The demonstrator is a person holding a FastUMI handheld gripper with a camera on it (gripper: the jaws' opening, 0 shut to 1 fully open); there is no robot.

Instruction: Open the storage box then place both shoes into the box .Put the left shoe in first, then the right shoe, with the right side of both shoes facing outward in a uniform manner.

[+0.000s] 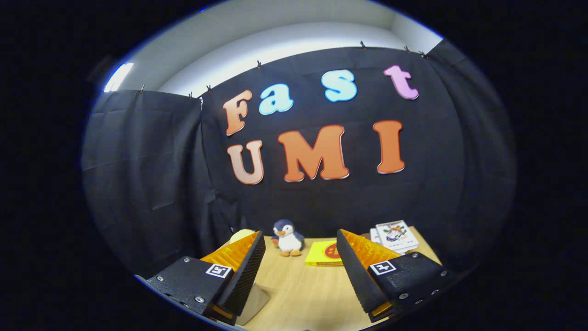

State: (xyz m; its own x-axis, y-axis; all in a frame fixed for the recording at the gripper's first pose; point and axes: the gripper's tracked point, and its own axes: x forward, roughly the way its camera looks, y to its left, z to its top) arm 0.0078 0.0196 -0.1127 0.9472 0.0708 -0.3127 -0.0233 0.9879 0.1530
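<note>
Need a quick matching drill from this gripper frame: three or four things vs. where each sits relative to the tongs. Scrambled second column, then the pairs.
Things:
1. toy penguin
2. yellow book
3. stack of picture books
4. tongs

Places or states:
A. beyond the right finger, at the far right of the table
B. open, nothing between the fingers
C. standing upright by the cloth wall, seen through the gap between the fingers
D. lying flat just right of the penguin, partly behind the right finger

Pairs: 1-C, 2-D, 3-A, 4-B
</note>
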